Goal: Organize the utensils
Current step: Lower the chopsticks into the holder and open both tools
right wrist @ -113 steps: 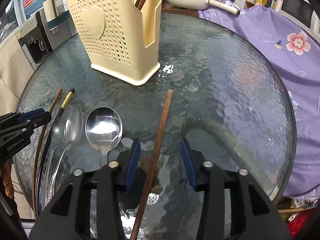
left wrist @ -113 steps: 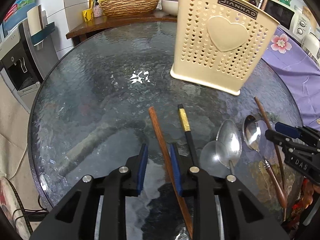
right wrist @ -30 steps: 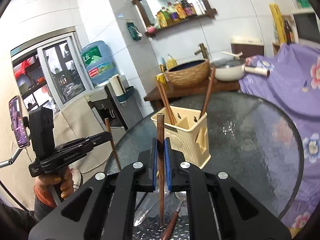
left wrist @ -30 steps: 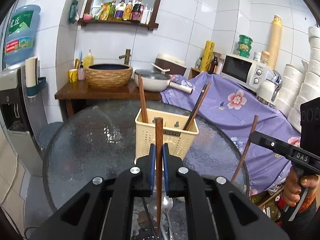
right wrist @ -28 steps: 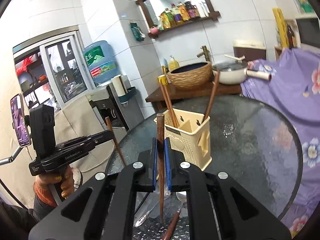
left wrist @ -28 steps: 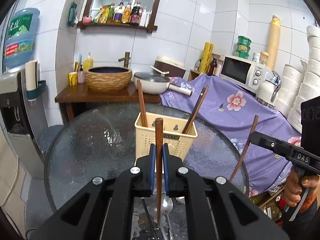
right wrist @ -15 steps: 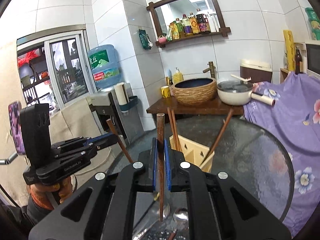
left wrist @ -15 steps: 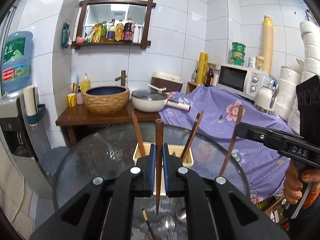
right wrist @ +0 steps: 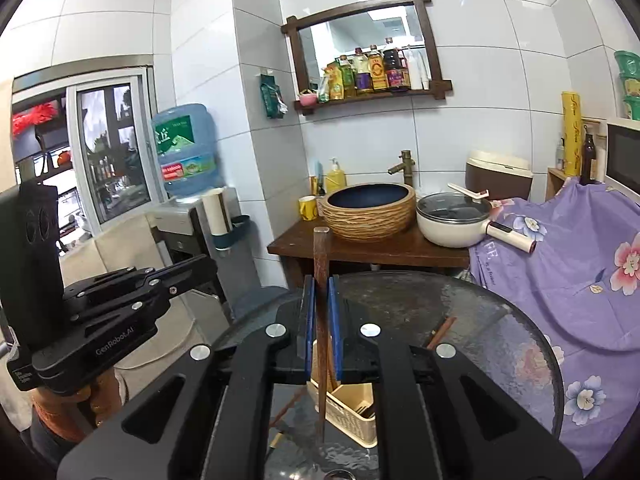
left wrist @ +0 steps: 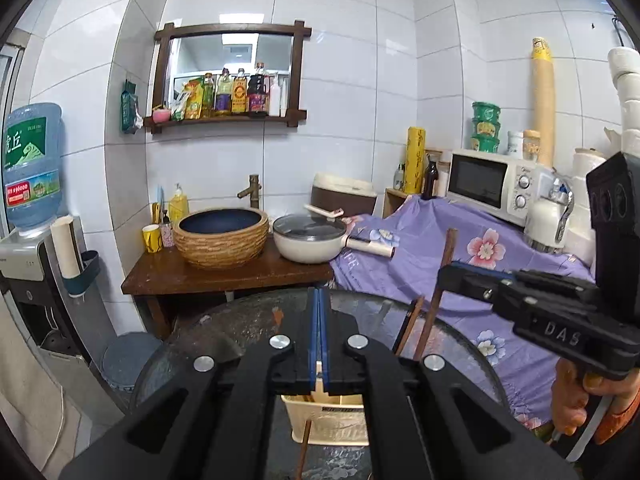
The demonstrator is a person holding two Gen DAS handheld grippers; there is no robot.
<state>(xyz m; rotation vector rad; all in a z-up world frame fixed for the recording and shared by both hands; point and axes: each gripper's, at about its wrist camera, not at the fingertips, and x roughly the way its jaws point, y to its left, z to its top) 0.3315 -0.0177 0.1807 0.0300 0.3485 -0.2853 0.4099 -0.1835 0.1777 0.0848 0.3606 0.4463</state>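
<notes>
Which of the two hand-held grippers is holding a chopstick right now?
The right hand-held gripper: a brown chopstick stands between its blue pads, whereas the left hand-held gripper is shut on nothing.

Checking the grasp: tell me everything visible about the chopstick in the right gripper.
The chopstick is a dark brown, wooden-looking stick, blunt at its top and tapering to a point below. It stands nearly upright, clamped partway down between the blue pads of the right gripper; its tip hangs free, seen against the cream holder.

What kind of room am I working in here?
Probably a home kitchen or dining corner: white-tiled walls, a microwave, a lidded pan beside a basin with a tap, a shelf of sauce bottles, and a water dispenser.
</notes>
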